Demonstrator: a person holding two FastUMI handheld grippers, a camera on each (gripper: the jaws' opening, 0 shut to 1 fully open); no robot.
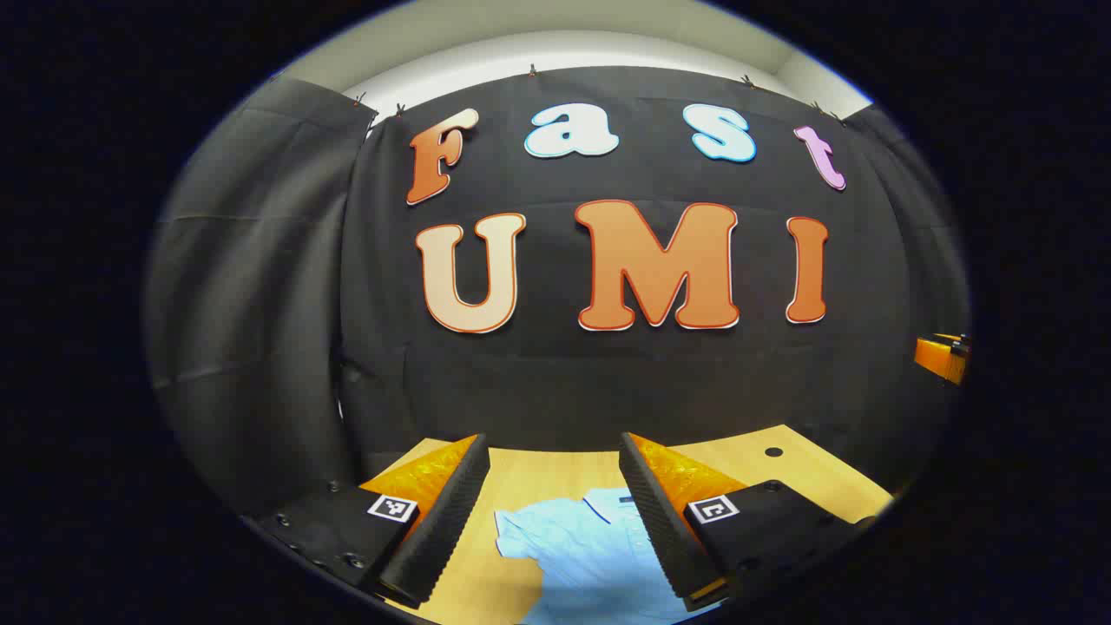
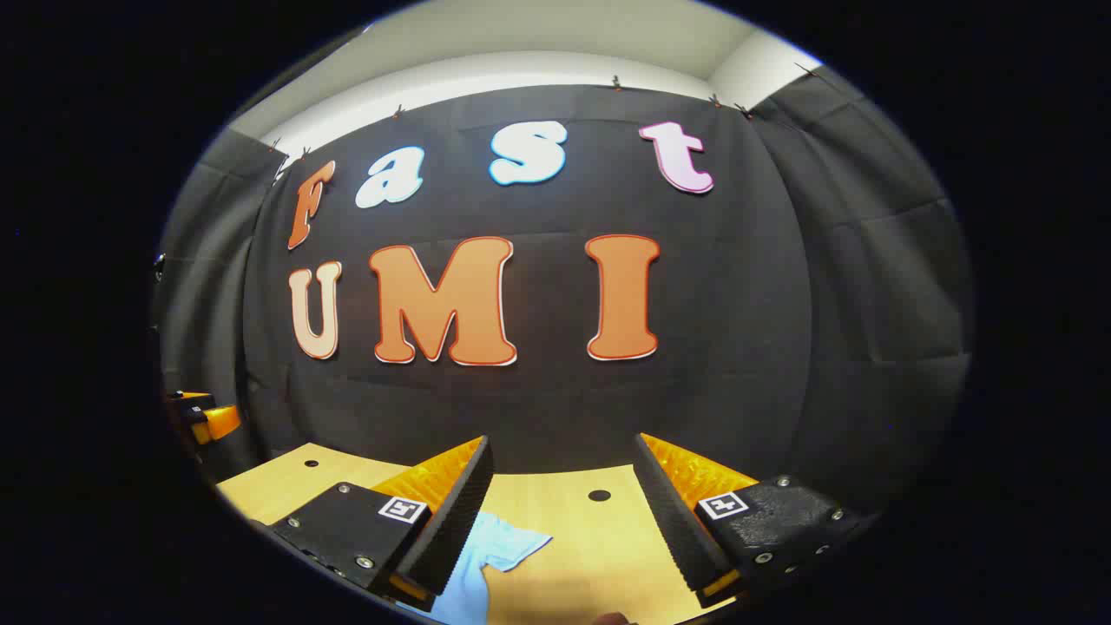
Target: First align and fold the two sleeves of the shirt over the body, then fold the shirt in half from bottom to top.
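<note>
A light blue shirt [image 1: 590, 555] is seen lying flat on the pale wooden worktop [image 1: 521, 486], toward its near edge, with the collar turned toward the far edge. In the left gripper view, the left hand-held gripper [image 1: 555, 512] is held above the shirt with its fingers spread wide and nothing between them; part of the shirt is covered by one ridged finger [image 1: 660, 521]. In the right gripper view, the right hand-held gripper [image 2: 564, 512] is likewise held open and empty, and a short sleeve [image 2: 503, 547] is seen lying on the worktop just beside its finger. Small square black-and-white markers are carried on both gripper bodies. Round dark holes [image 2: 599, 496] are seen in the worktop near its far edge. The worktop is backed by black cloth [image 1: 608, 382].
</note>
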